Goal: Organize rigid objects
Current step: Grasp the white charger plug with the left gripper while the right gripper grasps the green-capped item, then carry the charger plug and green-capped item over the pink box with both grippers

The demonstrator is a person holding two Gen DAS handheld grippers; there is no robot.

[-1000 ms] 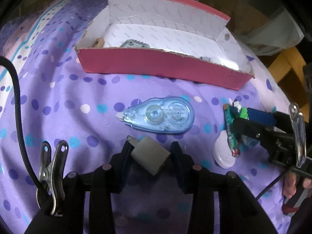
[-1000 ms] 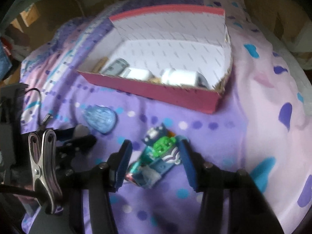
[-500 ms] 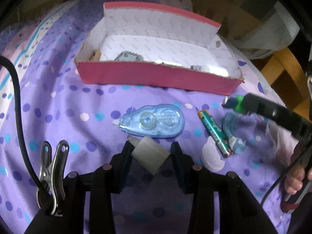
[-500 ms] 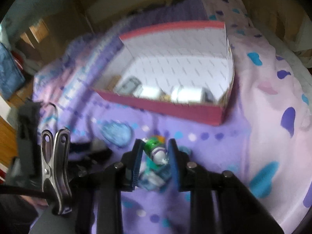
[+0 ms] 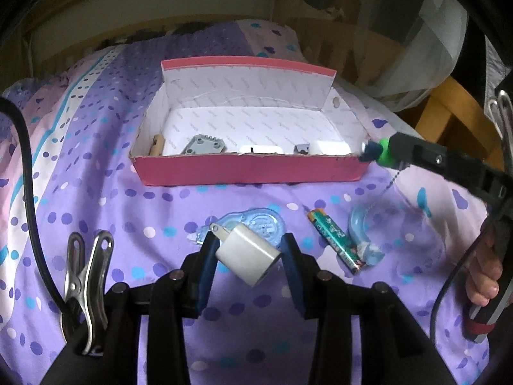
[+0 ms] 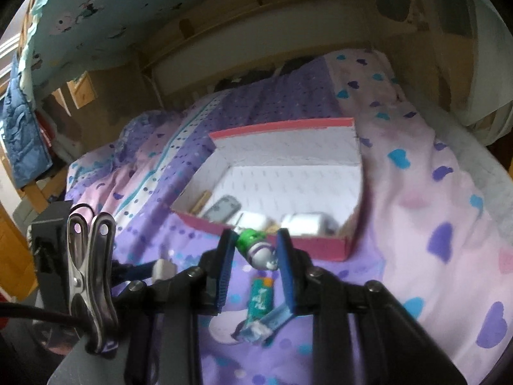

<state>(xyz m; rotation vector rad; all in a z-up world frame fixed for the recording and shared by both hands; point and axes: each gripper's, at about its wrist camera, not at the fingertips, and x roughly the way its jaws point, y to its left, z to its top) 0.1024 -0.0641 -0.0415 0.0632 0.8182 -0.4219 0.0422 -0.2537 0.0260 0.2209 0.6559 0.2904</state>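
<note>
Left gripper (image 5: 247, 250) is clamping a white charger (image 5: 247, 255); right gripper (image 6: 255, 250) is clamping a green-capped tube (image 6: 256, 250). The pink box (image 5: 250, 168) is lying at twelve o'clock. Both loads should be clearing its front wall before letting go.

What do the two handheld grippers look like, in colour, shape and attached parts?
Both the left gripper and the right gripper have black frames with round bolts and two flat blue pads. A silver metal spring clip sits on the left of each, and a black cable runs alongside.
</note>
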